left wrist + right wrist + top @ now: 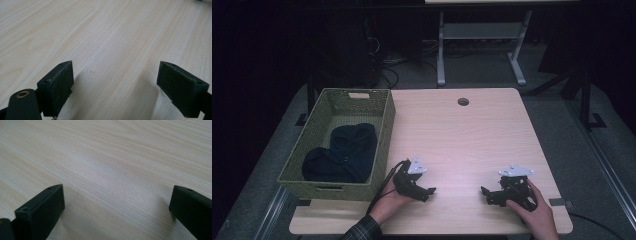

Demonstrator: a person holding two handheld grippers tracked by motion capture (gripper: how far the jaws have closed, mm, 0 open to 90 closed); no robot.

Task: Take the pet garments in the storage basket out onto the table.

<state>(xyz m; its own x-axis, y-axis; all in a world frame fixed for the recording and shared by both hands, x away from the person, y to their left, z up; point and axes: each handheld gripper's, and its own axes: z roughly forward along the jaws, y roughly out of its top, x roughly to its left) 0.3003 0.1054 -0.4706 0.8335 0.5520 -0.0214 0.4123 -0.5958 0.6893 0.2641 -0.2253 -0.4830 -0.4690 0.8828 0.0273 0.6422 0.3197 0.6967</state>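
My left gripper (pixel 430 191) rests low over the light wooden table (pixel 462 135) near its front edge, held by a hand in a plaid sleeve. Its jaws stand wide apart over bare wood in the left gripper view (pixel 115 82), open and empty. My right gripper (pixel 484 192) sits to the right of it at the same depth, pointing left toward the other one. Its jaws are also spread over bare wood (pixel 116 207), open with nothing between them. A dark blue garment (pixel 343 152) lies bunched inside the green woven basket (pixel 384 127) at the table's left.
The basket hangs partly over the table's left edge. A round cable hole (pixel 463 101) sits near the far edge of the table. Beyond it stand a white desk frame (pixel 482 45) and cables on a dark floor.
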